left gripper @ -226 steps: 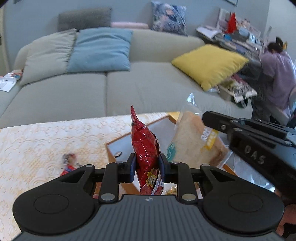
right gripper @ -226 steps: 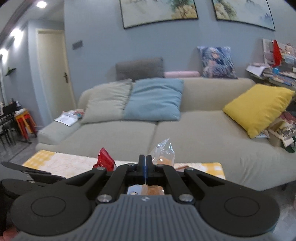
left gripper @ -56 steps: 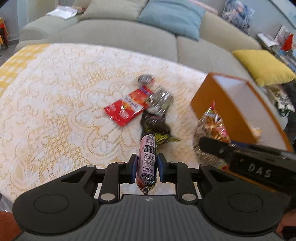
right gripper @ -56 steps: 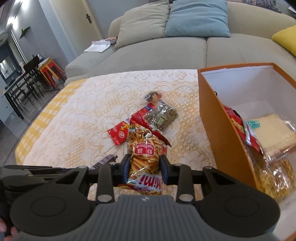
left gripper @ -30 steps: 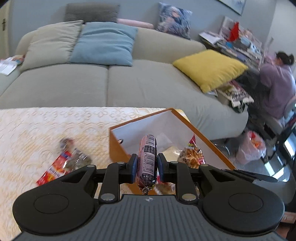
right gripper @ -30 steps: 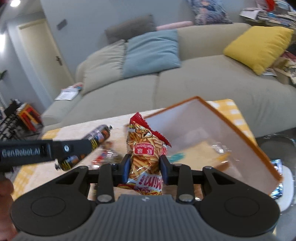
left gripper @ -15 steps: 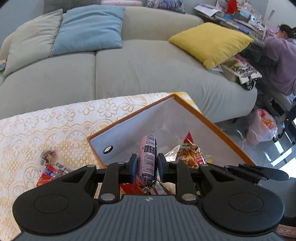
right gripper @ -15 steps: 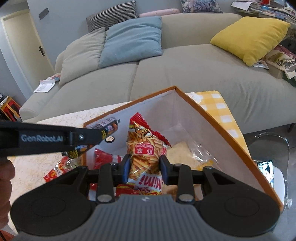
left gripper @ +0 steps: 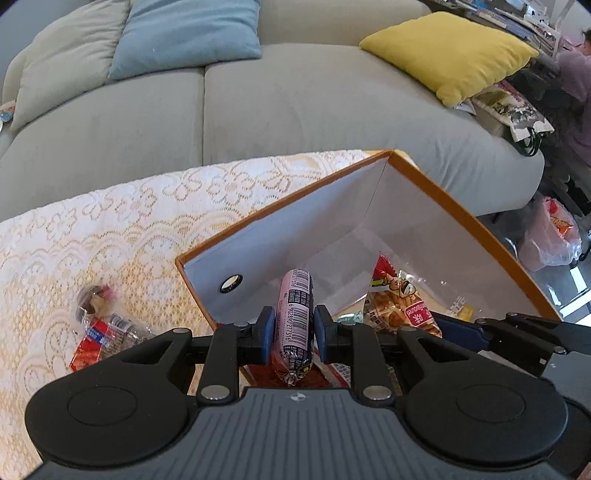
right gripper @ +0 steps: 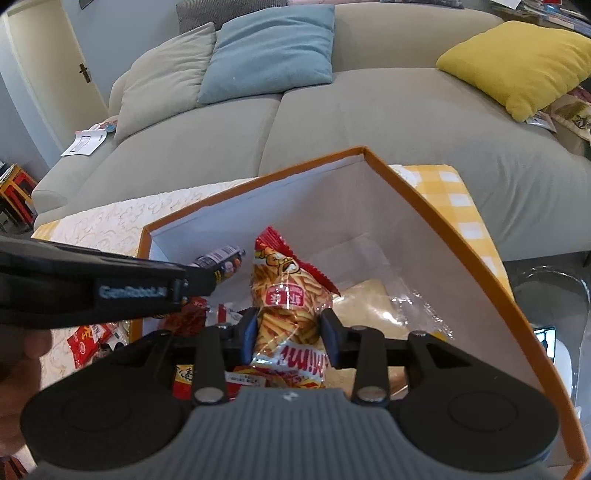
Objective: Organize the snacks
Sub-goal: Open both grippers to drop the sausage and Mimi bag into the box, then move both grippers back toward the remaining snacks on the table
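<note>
My left gripper is shut on a pink sausage stick and holds it over the near corner of the orange box. My right gripper is shut on a bag of fries-shaped crisps, held inside the orange box. The same bag and the right gripper show in the left wrist view. The left gripper with the sausage shows in the right wrist view. A clear bag of pale snacks and red packets lie in the box.
Loose snack packets lie on the lace tablecloth left of the box. A grey sofa with blue and yellow cushions stands behind the table. A person sits at the far right.
Both grippers have moved lower and further over the box with their snacks. The crisp bag now sits down inside the box walls; the sausage hangs over the box's near corner.
</note>
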Motion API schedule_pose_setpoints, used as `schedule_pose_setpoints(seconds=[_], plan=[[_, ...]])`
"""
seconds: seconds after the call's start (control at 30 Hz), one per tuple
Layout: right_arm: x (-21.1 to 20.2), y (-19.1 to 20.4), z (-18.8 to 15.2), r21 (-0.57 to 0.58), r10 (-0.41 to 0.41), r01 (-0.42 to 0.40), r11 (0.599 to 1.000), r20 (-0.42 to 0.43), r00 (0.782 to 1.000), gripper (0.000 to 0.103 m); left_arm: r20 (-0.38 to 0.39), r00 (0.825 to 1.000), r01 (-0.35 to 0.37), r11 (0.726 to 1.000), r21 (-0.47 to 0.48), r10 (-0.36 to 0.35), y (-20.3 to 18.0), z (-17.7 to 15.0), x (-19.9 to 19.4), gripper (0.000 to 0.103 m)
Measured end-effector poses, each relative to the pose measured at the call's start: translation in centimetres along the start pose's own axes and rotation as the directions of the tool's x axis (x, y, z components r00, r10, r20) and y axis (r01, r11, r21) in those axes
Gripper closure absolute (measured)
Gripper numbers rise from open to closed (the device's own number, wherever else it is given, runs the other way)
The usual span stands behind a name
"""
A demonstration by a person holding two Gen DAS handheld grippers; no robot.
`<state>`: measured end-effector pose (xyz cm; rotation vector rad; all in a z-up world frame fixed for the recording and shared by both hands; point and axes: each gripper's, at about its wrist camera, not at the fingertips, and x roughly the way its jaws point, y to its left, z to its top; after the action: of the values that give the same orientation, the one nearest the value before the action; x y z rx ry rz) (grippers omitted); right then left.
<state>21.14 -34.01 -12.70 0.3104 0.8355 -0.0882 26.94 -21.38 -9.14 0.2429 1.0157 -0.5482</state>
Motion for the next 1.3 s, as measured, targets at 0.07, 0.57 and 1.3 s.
schedule_pose_setpoints(seconds=[0.07,0.57,1.3], plan=[[0.0,0.1,0.0,0.002,-0.006,0.006,1.000,-0.004,1.000,0.066,-0.009,1.000,0.001,1.000,-0.001,-0.001,0.1,0.0,0.0,0.078],[-1.0,1.3,-0.1,-0.015,-0.007,0.006,1.000,-0.022,1.000,0.056,0.032,0.999,0.006,0.999,-0.038,-0.005,1.1,-0.8,-3.3,0.070],[0.7,1.1,-1.2,0.025,-0.054,0.057,0.998,-0.105,0.993,0.079,0.090,0.987,-0.124,0.989,-0.082,0.131,3.9,-5.8,-8.0,0.066]])
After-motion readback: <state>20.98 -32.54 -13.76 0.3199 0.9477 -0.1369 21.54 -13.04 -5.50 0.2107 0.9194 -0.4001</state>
